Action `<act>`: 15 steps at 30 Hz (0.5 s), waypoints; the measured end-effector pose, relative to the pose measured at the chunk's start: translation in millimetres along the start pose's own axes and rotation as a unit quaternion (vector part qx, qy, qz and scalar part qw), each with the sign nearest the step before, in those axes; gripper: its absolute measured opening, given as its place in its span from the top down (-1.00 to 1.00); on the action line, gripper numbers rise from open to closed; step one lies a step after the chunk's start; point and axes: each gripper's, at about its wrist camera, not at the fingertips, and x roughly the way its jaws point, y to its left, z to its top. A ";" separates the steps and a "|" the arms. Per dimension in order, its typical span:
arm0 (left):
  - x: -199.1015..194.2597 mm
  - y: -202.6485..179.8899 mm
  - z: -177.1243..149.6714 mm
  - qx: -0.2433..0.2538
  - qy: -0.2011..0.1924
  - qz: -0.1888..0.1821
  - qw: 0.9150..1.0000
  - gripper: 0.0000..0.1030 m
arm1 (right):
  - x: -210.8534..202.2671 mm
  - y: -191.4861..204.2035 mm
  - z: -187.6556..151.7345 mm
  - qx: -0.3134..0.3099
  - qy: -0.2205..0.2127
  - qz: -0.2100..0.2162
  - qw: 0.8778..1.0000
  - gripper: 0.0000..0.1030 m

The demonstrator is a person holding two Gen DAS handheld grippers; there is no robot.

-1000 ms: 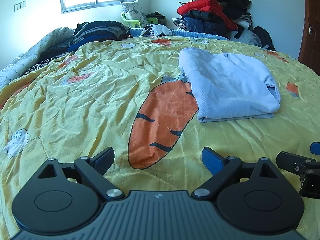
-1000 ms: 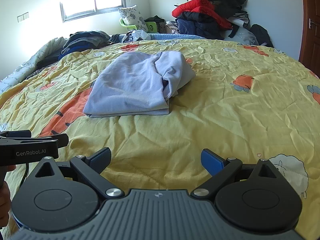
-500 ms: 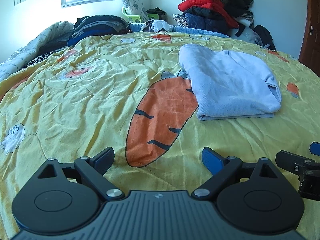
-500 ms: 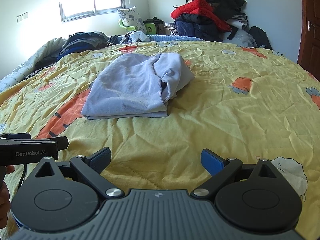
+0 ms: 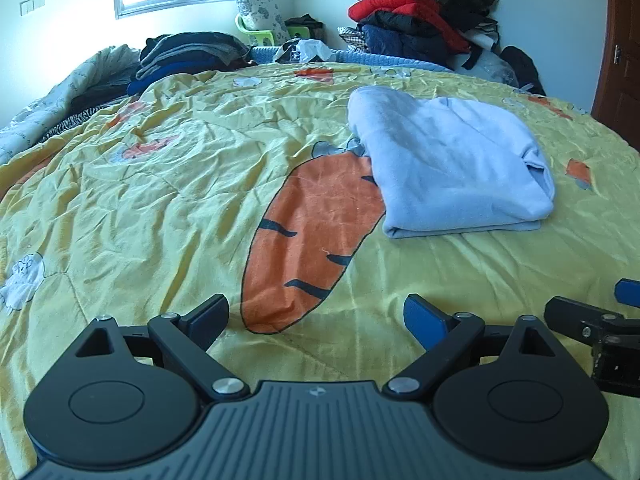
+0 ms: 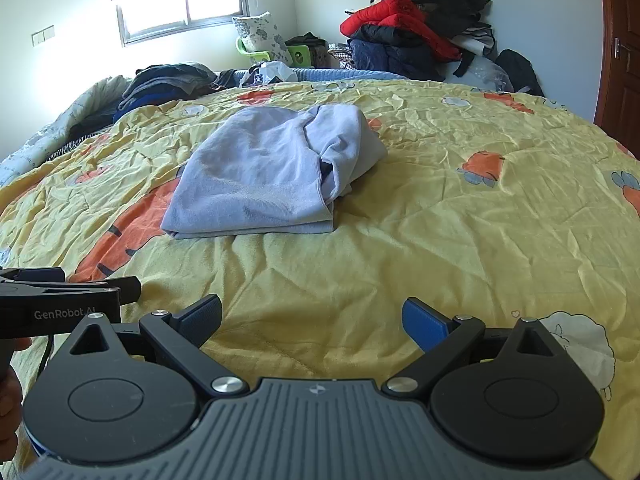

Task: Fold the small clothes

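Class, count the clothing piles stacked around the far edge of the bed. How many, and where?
2. A dark pile sits at the far left under the window; a taller pile with a red jacket stands in the far right corner. Others may be hidden behind them.

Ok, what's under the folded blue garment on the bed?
The garment lies on the yellow quilt, covering the top of its printed carrot. Anything else beneath is hidden.
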 end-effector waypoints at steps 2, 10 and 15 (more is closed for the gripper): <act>-0.4 1.0 0.0 -0.005 0.000 -0.002 1.000 -0.84 | -0.2 0.7 -0.1 0.000 0.000 0.000 1.000 -0.90; 1.5 3.0 0.0 -0.013 0.006 0.005 1.000 -0.84 | -0.1 0.6 -0.1 0.001 0.000 0.000 1.000 -0.91; 2.4 4.0 -0.7 -0.017 0.007 0.006 1.000 -0.85 | 0.0 0.5 -0.2 0.000 0.000 0.000 1.000 -0.90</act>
